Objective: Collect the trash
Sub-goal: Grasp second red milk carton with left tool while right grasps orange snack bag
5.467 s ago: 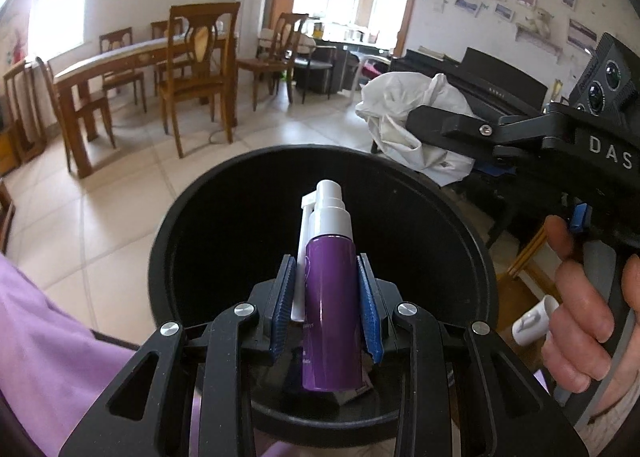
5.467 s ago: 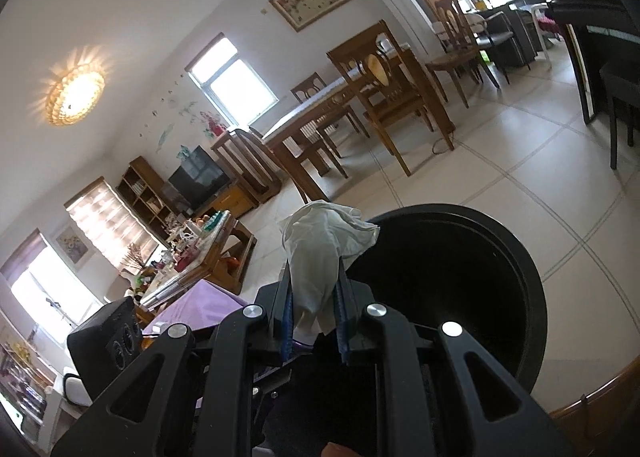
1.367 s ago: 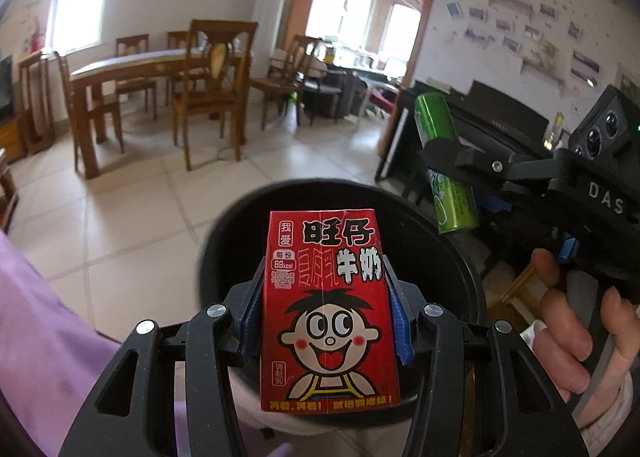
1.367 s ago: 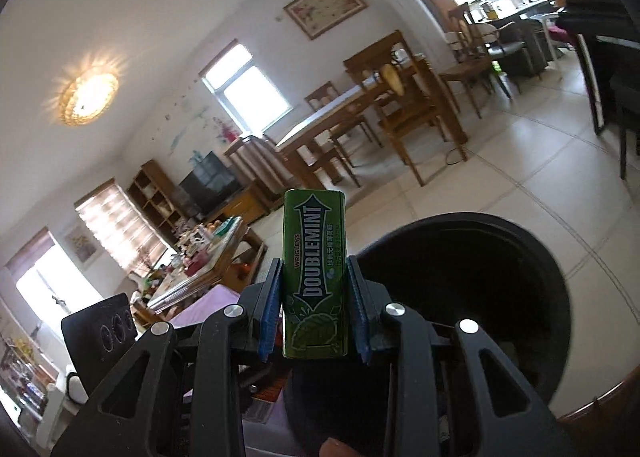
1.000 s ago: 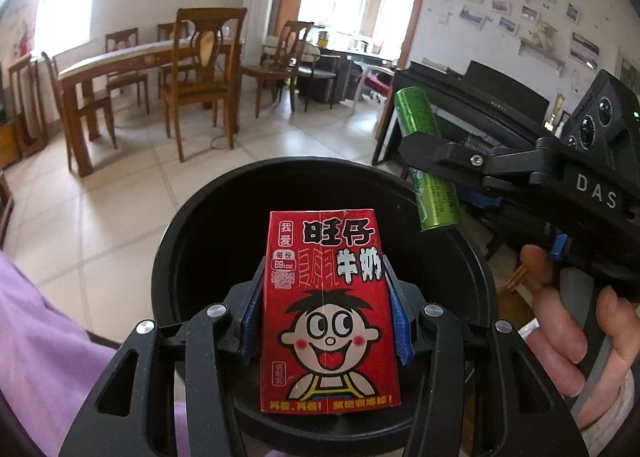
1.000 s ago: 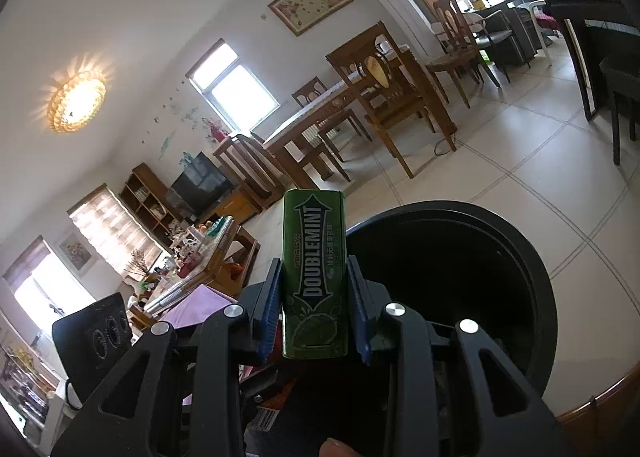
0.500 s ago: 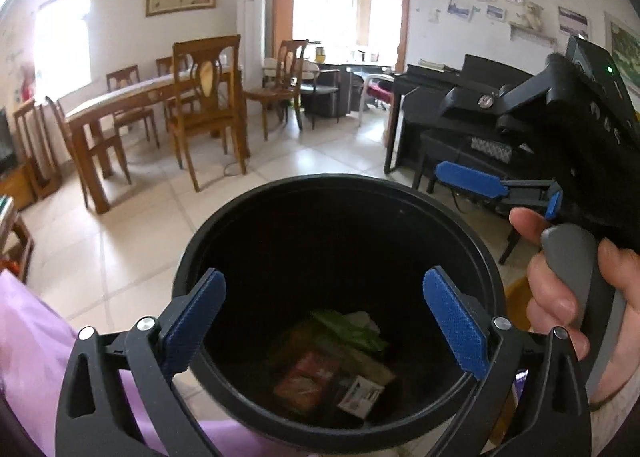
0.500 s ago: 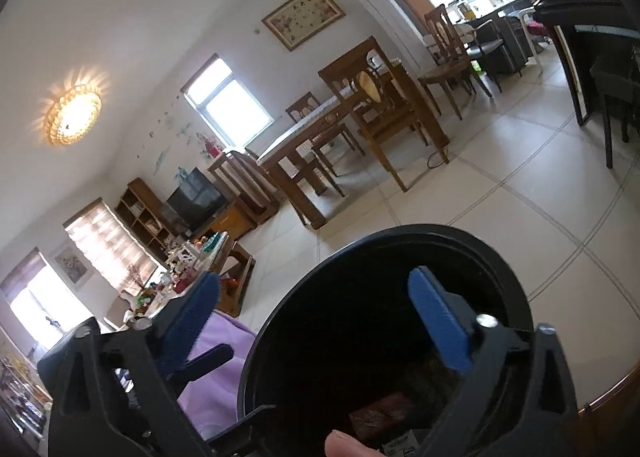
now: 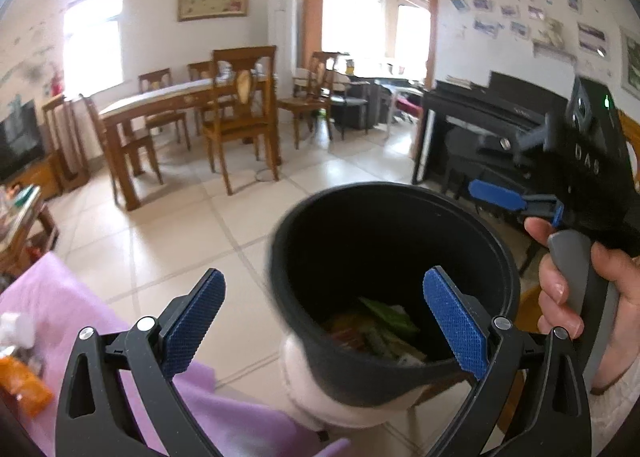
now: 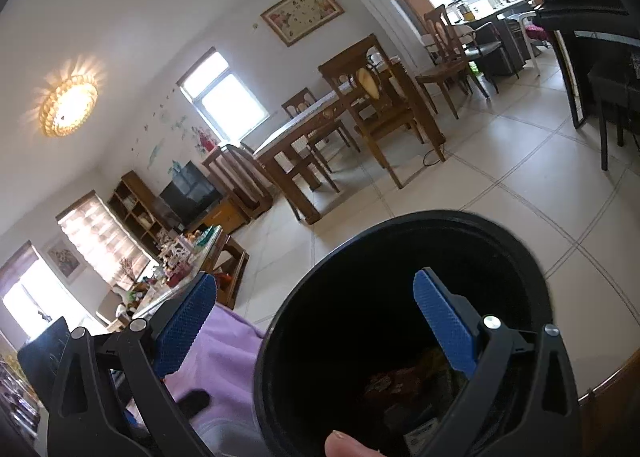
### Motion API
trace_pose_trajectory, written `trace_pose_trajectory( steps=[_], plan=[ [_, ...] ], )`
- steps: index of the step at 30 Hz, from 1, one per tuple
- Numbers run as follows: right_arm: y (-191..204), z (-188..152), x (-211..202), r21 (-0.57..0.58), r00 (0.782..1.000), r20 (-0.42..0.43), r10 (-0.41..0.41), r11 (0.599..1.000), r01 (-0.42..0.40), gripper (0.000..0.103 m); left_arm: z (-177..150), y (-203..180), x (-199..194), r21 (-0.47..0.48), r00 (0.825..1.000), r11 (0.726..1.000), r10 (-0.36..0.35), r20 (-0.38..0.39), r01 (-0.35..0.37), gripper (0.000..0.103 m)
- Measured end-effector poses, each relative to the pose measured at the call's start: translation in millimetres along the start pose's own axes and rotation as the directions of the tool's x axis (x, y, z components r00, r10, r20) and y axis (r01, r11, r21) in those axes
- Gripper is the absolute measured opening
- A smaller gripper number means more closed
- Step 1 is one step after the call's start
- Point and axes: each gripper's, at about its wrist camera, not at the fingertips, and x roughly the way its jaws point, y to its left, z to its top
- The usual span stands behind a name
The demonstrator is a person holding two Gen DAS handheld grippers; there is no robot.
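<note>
Floor: pale tiles (image 9: 168, 225) are spreading across the room.
Furniture: a wooden dining table (image 9: 160, 97) is standing among chairs (image 9: 240, 113); a black piano (image 9: 480, 117) is lining the photo-hung wall.
Light: windows (image 10: 224, 97) are glowing; a ceiling lamp (image 10: 68, 105) is shining.

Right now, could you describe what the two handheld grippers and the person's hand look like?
Both grippers, left and right, have black plastic linkage jaws with silver pivot screws and blue cross-hatched pads. Seen from the left wrist, the right gripper's black body bears pale letters "DAS", a green light and a grey grip held by a hand with a pale cuff at its wrist.
</note>
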Motion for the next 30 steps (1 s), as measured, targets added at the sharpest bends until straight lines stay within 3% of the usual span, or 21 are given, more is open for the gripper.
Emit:
trace_pose_trajectory(
  steps=[7, 11, 16, 18, 22, 25, 30],
  plan=[
    [54.1, -19.4, 25.0, -0.07, 0.997, -0.066, 0.036, 0.997, -0.04, 0.098, -26.9, 100.1, -72.8, -0.192, 0.994, 0.975, 0.113, 0.009, -0.109, 0.098],
    [98.8, -42.4, 52.0, -0.138, 0.986, -0.148, 0.079, 0.985, -0.1, 0.098, -51.4, 172.2, -123.8, -0.31, 0.983, 0.935, 0.182, 0.005, -0.172, 0.098],
    [159.1, -78.9, 87.5, -0.197, 0.955, -0.259, 0.144, 0.96, -0.198, 0.098, -89.9, 271.9, -183.2, -0.473, 0.959, 0.84, 0.279, -0.044, -0.266, 0.097],
    [178.3, -92.1, 98.7, -0.217, 0.939, -0.302, 0.165, 0.947, -0.236, 0.098, -104.3, 294.0, -192.6, -0.467, 0.95, 0.83, 0.296, -0.097, -0.306, 0.092],
    [223.0, -123.2, 124.6, -0.269, 0.895, -0.401, 0.194, 0.909, -0.317, 0.098, -118.9, 314.0, -188.1, -0.372, 0.928, 0.853, 0.307, -0.21, -0.366, 0.091],
    [247.0, -144.0, 139.6, -0.293, 0.864, -0.464, 0.196, 0.886, -0.359, 0.098, -124.0, 326.2, -175.9, -0.307, 0.9, 0.856, 0.342, -0.27, -0.417, 0.091],
    [288.4, -181.2, 167.5, -0.361, 0.823, -0.549, 0.147, 0.847, -0.391, 0.098, -122.9, 335.2, -143.0, -0.269, 0.884, 0.866, 0.325, -0.336, -0.421, 0.082]
  ],
)
